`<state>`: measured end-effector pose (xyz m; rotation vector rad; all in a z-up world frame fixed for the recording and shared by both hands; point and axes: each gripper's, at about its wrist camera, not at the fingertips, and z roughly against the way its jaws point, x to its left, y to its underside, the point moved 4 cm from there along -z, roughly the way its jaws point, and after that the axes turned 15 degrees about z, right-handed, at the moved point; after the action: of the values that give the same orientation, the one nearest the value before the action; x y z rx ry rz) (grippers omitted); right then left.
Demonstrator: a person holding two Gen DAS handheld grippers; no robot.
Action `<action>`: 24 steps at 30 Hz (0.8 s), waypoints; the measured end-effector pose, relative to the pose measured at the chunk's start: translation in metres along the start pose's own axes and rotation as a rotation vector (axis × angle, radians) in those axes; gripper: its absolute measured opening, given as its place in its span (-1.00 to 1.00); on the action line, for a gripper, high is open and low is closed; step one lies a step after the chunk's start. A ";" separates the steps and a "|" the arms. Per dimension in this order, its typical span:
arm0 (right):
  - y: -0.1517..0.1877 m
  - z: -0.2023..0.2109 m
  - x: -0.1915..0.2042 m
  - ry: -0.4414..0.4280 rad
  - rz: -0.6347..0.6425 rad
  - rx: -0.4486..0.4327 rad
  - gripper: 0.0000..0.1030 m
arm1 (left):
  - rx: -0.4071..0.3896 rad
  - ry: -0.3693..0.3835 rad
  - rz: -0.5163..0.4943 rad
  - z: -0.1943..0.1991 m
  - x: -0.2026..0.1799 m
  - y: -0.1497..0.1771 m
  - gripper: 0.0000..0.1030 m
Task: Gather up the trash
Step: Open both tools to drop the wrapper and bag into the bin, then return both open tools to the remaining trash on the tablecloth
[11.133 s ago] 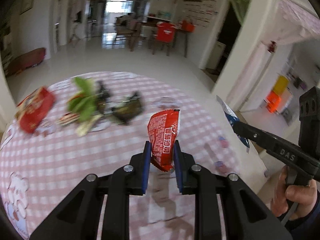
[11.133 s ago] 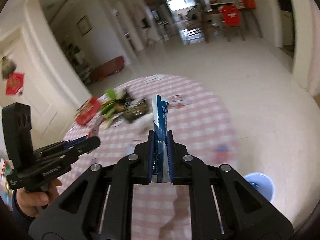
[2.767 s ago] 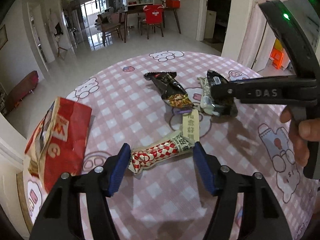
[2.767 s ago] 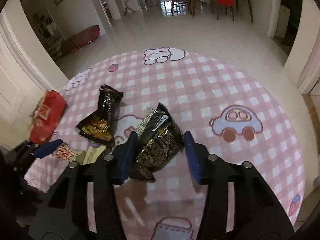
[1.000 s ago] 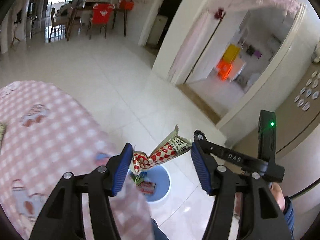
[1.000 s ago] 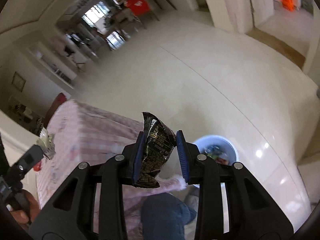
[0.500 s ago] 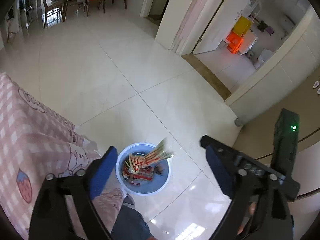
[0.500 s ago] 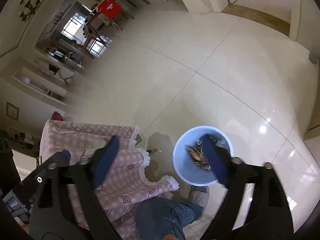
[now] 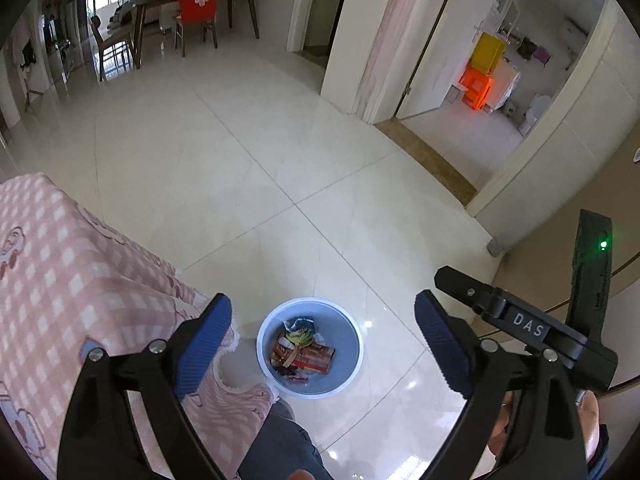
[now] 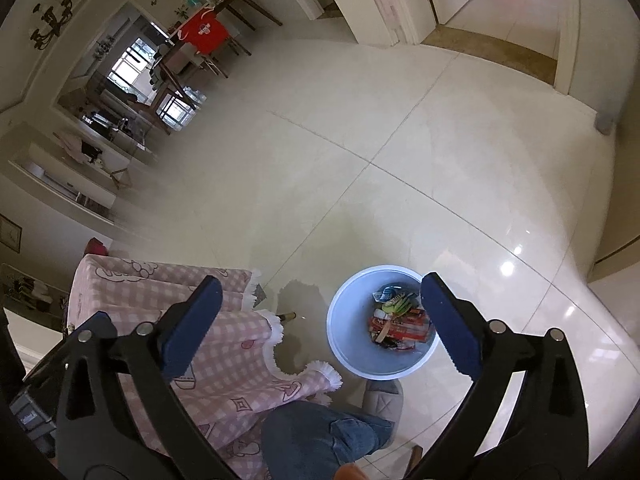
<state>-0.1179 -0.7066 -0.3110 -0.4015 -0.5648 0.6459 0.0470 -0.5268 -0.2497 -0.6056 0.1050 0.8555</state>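
Here both grippers hang wide and empty above the bin, the drop step seemingly done.

Left wrist view: left gripper [image 9: 323, 340] spread over the blue bin [image 9: 352, 376], lower centre, wrappers [image 9: 302, 354] inside. Right wrist view: right gripper [image 10: 320, 324] equally spread; bin [image 10: 344, 344] lower right, pink checked tablecloth [image 10: 224, 356] lower left. Next, probably the table for more trash.
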 end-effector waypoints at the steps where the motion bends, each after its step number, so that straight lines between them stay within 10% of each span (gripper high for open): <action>1: -0.002 0.004 0.004 -0.001 0.009 -0.008 0.88 | -0.009 0.005 0.001 0.005 0.000 0.000 0.77; 24: -0.042 0.089 0.184 -0.104 0.300 -0.185 0.88 | -0.346 -0.041 0.078 0.170 0.087 -0.006 0.77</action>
<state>-0.0317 -0.6008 -0.1538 -0.6369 -0.6727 0.9092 0.0837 -0.3793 -0.1345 -0.9123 -0.0587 0.9696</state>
